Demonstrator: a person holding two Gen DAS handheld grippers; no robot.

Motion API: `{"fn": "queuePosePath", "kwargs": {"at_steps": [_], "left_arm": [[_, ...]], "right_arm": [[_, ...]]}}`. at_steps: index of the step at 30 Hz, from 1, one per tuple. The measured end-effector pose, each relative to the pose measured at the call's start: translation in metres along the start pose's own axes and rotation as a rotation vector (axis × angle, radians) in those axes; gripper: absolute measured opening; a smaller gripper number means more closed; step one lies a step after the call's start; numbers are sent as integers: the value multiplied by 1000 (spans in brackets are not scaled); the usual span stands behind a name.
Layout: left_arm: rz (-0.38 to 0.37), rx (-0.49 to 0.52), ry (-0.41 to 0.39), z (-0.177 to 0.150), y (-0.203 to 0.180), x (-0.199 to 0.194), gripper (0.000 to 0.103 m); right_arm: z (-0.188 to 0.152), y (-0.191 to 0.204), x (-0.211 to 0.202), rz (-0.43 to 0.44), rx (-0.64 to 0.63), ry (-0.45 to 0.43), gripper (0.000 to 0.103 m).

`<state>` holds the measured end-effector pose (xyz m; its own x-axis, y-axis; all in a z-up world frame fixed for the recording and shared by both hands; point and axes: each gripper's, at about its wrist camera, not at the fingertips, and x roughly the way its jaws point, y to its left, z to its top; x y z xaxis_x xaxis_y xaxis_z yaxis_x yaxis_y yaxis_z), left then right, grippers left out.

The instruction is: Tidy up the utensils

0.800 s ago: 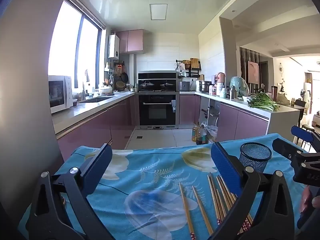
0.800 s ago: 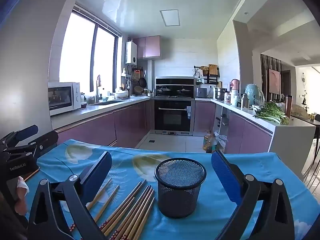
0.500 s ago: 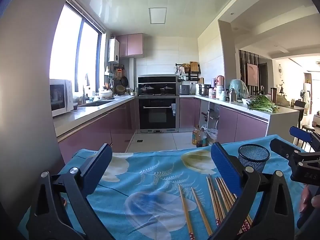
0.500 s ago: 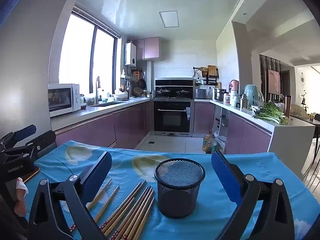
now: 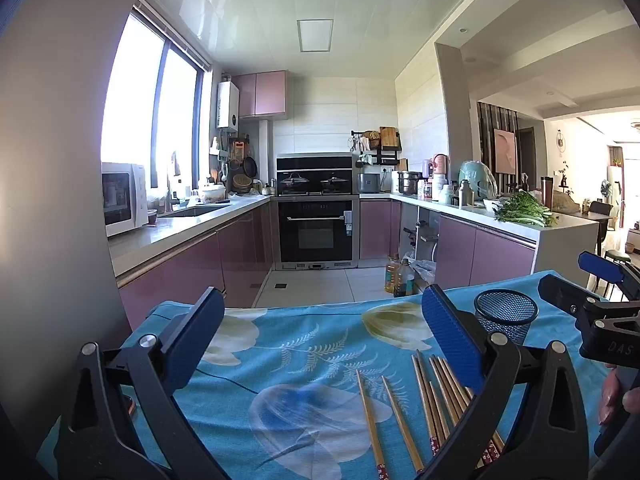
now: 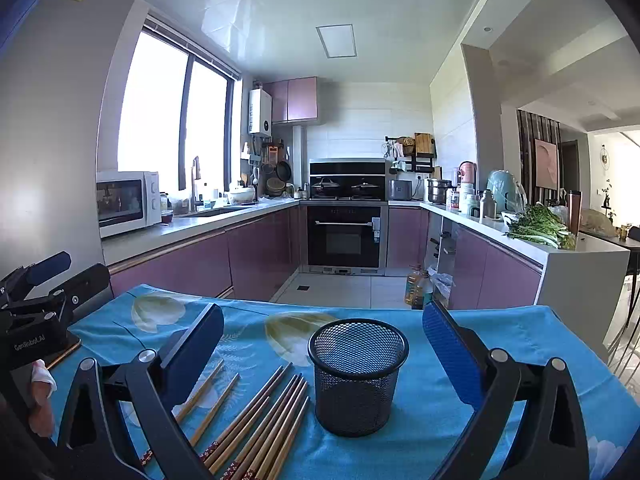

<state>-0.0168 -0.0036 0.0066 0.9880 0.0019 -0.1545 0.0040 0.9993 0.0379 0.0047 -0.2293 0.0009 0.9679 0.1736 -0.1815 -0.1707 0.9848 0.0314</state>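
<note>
Several wooden chopsticks lie side by side on the blue floral tablecloth, just left of an upright black mesh cup. In the left wrist view the chopsticks lie below and right of centre and the mesh cup stands beyond them. My left gripper is open and empty above the cloth, left of the chopsticks. My right gripper is open and empty, with the cup between its jaws' line of sight.
The table's far edge drops to a kitchen floor. Purple cabinets, an oven and counters lie beyond. A grey wall stands close on the left. A phone-like flat object lies at the table's left edge.
Both grippers have tilted slightly upward or back; the cloth and cup sit a little lower in view. Both stay open and the chopsticks and cup have not moved.
</note>
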Motion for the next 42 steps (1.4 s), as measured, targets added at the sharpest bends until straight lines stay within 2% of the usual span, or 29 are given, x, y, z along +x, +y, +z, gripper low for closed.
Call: {"fn": "queuePosePath", "kwargs": {"at_steps": [42], "left_arm": [[2,-1,-11,-1,-1,-2,97]], "right_arm": [[0,1,0,3,7,-2,96]]}}
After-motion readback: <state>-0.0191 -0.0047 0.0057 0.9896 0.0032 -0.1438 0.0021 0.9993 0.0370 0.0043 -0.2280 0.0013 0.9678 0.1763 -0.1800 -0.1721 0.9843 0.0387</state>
